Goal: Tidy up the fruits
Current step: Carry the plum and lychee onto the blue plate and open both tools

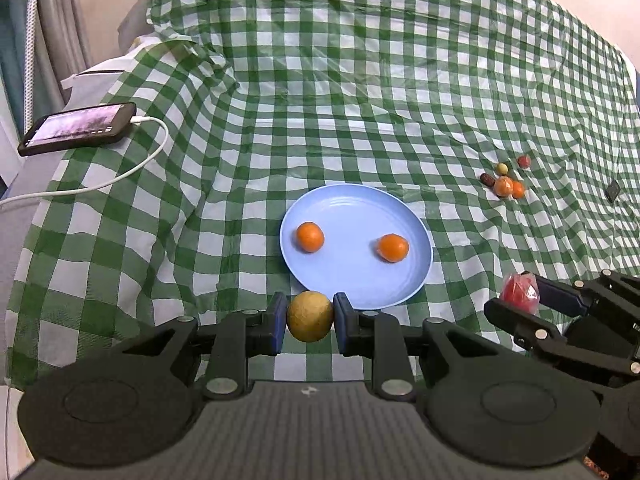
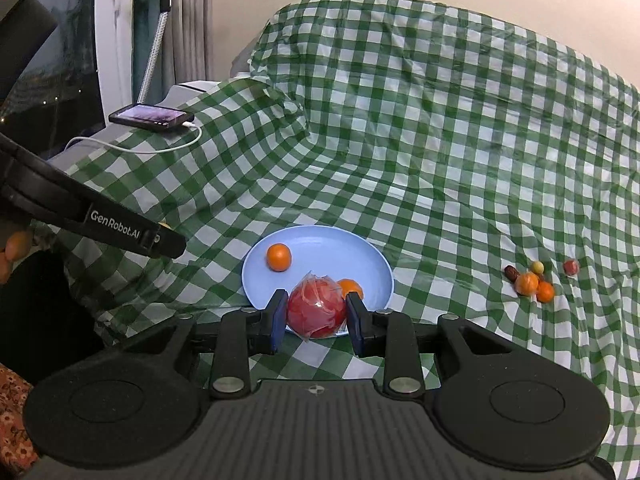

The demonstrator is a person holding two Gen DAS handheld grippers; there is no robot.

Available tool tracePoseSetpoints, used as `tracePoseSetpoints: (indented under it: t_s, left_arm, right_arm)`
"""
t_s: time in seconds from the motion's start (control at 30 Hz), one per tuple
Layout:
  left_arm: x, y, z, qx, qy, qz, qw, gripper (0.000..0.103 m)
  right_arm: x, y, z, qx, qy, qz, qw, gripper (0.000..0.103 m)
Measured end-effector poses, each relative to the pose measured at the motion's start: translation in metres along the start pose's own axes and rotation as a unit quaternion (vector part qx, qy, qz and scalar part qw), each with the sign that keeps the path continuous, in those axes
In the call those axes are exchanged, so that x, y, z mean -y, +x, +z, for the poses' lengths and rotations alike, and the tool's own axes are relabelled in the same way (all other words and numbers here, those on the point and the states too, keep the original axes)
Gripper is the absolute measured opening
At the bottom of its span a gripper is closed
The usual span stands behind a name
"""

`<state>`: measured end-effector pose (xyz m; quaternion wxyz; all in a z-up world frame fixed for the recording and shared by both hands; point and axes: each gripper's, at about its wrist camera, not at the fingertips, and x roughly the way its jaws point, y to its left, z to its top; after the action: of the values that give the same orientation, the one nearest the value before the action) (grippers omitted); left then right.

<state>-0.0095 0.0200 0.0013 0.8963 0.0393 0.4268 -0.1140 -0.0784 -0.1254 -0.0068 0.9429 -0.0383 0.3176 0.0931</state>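
My left gripper is shut on a round yellow fruit, held just in front of the near rim of the blue plate. Two oranges lie on that plate. My right gripper is shut on a red fruit in clear wrap, over the plate's near edge; it also shows in the left wrist view as the right gripper at the right. A small pile of fruits lies on the cloth to the right.
A green checked cloth covers the table and rises in folds at the back. A phone with a white cable lies at the left edge. A hand shows behind the left gripper's body at the far left.
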Motion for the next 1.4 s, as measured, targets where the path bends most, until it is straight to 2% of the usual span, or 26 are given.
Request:
tracePoseSetpoints:
  t_s: [0.5,0.8,1.07,1.4]
  left_arm:
    - [0.0,0.008,0.0,-0.003,-0.005,0.002,1.0,0.027]
    - [-0.002,0.021,0.015,-0.002,-0.003,0.001,1.0,0.027]
    - [-0.002,0.048,0.046,0.009,-0.002,0.003,1.0,0.027]
    - [0.007,0.103,0.076,-0.013,0.022,0.006,0.9997,0.027]
  right_arm:
    - [-0.002,0.008,0.001,-0.017,-0.003,0.002,1.0,0.033]
    - [0.0,0.019,0.002,-0.026,-0.002,0.001,1.0,0.033]
    - [0.007,0.044,0.014,-0.03,0.003,-0.007,1.0,0.033]
    - [0.017,0.098,0.029,-0.052,0.012,-0.006,0.999,0.033]
